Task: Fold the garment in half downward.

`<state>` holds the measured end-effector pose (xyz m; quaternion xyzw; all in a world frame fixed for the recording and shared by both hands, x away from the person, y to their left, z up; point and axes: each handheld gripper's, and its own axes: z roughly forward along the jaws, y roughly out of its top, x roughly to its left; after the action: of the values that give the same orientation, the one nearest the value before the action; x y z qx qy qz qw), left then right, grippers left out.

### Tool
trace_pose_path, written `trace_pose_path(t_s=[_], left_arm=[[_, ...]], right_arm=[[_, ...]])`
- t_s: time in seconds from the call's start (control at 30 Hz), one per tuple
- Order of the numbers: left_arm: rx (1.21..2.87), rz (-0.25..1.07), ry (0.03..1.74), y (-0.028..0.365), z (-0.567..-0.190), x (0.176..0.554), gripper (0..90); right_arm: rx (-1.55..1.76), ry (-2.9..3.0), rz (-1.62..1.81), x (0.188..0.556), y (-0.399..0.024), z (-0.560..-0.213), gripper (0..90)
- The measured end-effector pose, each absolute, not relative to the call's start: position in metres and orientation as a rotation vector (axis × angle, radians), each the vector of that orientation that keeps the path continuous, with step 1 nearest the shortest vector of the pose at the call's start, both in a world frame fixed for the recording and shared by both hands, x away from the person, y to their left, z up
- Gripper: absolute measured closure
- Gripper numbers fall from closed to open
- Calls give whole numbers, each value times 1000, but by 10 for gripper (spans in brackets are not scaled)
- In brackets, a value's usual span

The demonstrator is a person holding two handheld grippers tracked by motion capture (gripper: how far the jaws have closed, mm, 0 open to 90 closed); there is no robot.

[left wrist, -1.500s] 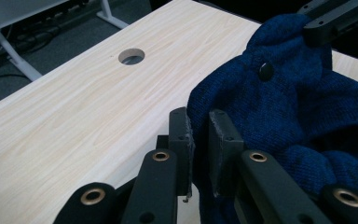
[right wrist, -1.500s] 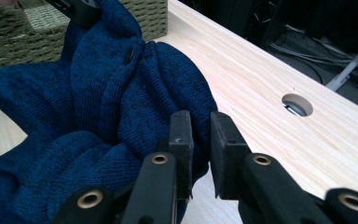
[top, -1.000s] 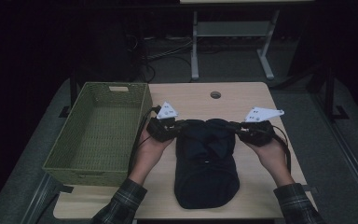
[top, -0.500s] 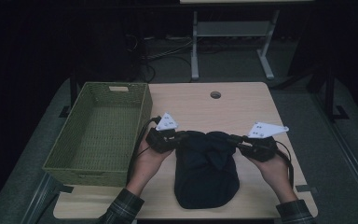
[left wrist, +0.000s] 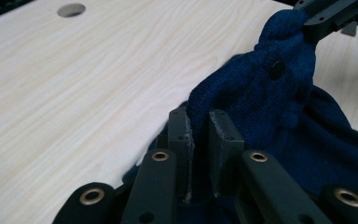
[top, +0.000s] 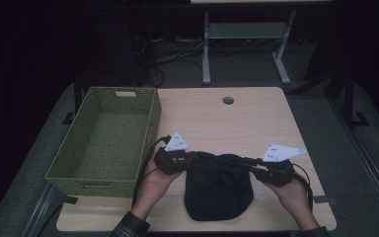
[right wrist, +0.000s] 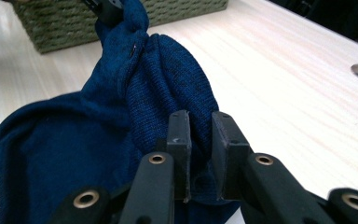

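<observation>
Pinching the dark blue knit garment (top: 218, 185) between them, both hand-held grippers sit just beside the green woven basket (top: 103, 140).

Two black handheld grippers, left gripper (top: 190, 159) and right gripper (top: 246, 162), each topped by a grey three-cornered plate with dark dots, brass-ringed screw holes along black jaws, trailing black cables, plaid sleeve cuffs at 6 o'clock

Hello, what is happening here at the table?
A person holds a gripper in each hand and works on a dark blue knit garment on the table. The left gripper pinches one edge of the cloth, and the right gripper pinches the opposite edge, so the far part is raised and bunched between them. A green basket stands empty at the left.
</observation>
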<state>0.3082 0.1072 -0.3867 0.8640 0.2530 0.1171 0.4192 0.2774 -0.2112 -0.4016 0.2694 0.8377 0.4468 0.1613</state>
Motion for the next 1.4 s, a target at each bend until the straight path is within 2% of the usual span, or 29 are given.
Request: trace_pose_path(t_s=[0.4,0.63,0.7,0.9,1.07,1.17,1.27,1.4], left_arm=[[2251,242,613,103,-411,288,805],[2246,198,605,103,-417,275,789],[2236,186,611,105,-417,272,761],[2198,159,623,115,-408,266,593],[2168,175,616,122,-397,262,547],[2135,168,621,125,-390,264,548],[2113,186,621,126,-381,268,589],[2107,223,646,121,-371,281,736]], right_arm=[[769,2469,1247,254,-209,-419,774],[803,2497,1249,246,-214,-429,731],[812,2501,1251,244,-215,-430,693],[866,2520,1241,240,-221,-429,532],[874,2488,1269,236,-229,-419,502],[877,2459,1287,236,-237,-412,518],[901,2428,1306,240,-245,-406,601],[901,2423,1332,253,-246,-403,758]])
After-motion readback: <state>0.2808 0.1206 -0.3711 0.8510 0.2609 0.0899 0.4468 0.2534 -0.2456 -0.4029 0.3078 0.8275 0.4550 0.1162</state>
